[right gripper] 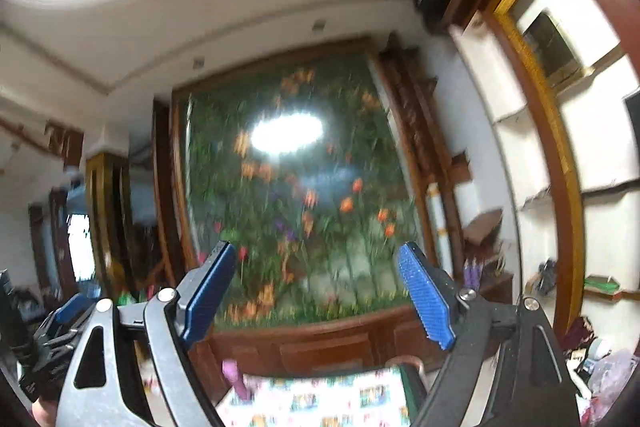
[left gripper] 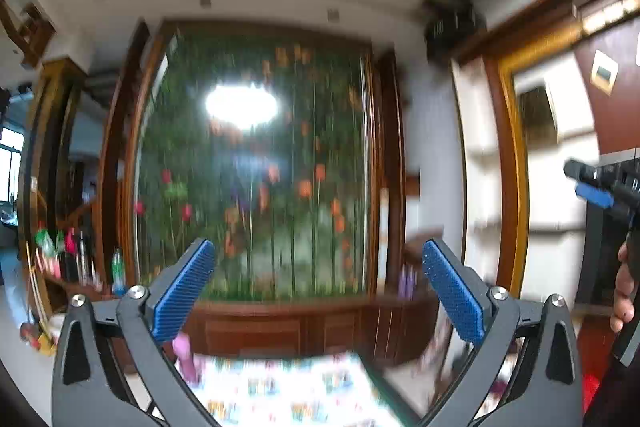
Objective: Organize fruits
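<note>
Pointing up and outward at a large floral mural (left gripper: pixel 256 167) behind glass, both grippers are hovering well above the work area, and both views are smearing with motion blur. The left gripper (left gripper: pixel 318 267) is holding its blue fingers (left gripper: pixel 184 291) spread wide with nothing between them; the right gripper (right gripper: pixel 316 273) is doing the same, its fingers (right gripper: pixel 426 301) parted and empty. Only the edge of a desk under a patterned cloth (left gripper: pixel 288 391) is showing at the bottom of each view, and no fruit is appearing anywhere, so where the fruits are lying cannot be told. The main risk is judged to be descending blind: with the cameras aimed this high, either gripper could be swinging down onto fruit unseen, knocking it off the cloth, or clipping the other gripper (left gripper: pixel 600 187) hovering just alongside.
</note>
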`<state>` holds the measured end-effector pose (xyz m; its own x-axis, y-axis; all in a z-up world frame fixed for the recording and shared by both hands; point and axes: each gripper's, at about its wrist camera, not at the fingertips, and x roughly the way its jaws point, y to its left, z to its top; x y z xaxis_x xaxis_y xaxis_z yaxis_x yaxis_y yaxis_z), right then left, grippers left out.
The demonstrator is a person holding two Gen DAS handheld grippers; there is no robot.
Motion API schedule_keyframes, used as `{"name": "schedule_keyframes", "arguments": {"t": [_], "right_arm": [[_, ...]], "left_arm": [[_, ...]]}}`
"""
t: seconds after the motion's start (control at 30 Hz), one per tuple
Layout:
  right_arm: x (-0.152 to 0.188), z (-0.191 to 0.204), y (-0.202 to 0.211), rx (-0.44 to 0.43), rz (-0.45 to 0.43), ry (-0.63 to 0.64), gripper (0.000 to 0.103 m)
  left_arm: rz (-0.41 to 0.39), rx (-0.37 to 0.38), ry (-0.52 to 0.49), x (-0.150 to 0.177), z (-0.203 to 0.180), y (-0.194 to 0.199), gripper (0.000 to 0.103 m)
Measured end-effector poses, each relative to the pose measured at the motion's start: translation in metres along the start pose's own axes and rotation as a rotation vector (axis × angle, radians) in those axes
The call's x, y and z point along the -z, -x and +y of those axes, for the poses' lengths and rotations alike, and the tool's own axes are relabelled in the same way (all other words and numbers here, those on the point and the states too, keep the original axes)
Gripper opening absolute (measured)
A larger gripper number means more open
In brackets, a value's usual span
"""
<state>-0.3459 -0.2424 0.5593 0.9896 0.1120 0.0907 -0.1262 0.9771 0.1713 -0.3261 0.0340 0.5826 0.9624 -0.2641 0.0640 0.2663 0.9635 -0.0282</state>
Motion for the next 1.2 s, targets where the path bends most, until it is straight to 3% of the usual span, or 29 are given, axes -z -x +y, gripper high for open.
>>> {"name": "schedule_keyframes", "arguments": {"t": [0.07, 0.17, 0.3, 0.37, 0.43, 0.5, 0.6, 0.7, 0.83, 0.97, 1.1, 1.2], "right_arm": [[0.042, -0.003, -0.014, -0.018, 0.046, -0.005, 0.083], [0.133, -0.011, -0.044, -0.037, 0.157, -0.012, 0.084], [0.254, -0.027, -0.076, -0.025, 0.259, -0.048, 0.084], [0.317, -0.033, -0.093, 0.04, 0.272, -0.055, 0.084], [0.365, -0.026, -0.105, 0.085, 0.26, 0.021, 0.084], [0.407, -0.011, -0.117, 0.124, 0.264, 0.123, 0.084], [0.444, 0.003, -0.141, 0.109, 0.331, 0.152, 0.084], [0.458, 0.013, -0.154, 0.097, 0.339, 0.151, 0.084], [0.466, 0.036, -0.147, 0.045, 0.32, 0.19, 0.085], [0.48, 0.048, -0.151, 0.002, 0.355, 0.159, 0.1], [0.499, 0.067, -0.155, -0.063, 0.433, 0.148, 0.1], [0.512, 0.084, -0.152, -0.116, 0.478, 0.154, 0.1]], "left_arm": [[0.084, 0.023, -0.002, 0.051, 0.008, -0.017, 0.103], [0.18, -0.016, 0.012, 0.133, 0.02, -0.035, 0.103], [0.289, -0.188, 0.024, 0.266, 0.042, -0.071, 0.103], [0.382, -0.288, 0.037, 0.324, 0.057, -0.089, 0.103], [0.54, -0.39, 0.089, 0.385, 0.074, -0.107, 0.103], [0.624, -0.423, 0.141, 0.427, 0.091, -0.115, 0.103], [0.574, -0.539, 0.083, 0.451, 0.097, -0.113, 0.103], [0.508, -0.535, -0.046, 0.45, 0.087, -0.113, 0.103], [0.523, -0.586, -0.142, 0.456, 0.091, -0.114, 0.103], [0.577, -0.535, -0.074, 0.466, 0.109, -0.097, 0.103], [0.657, -0.557, 0.039, 0.475, 0.139, -0.082, 0.103], [0.66, -0.612, 0.045, 0.477, 0.154, -0.067, 0.103]]}}
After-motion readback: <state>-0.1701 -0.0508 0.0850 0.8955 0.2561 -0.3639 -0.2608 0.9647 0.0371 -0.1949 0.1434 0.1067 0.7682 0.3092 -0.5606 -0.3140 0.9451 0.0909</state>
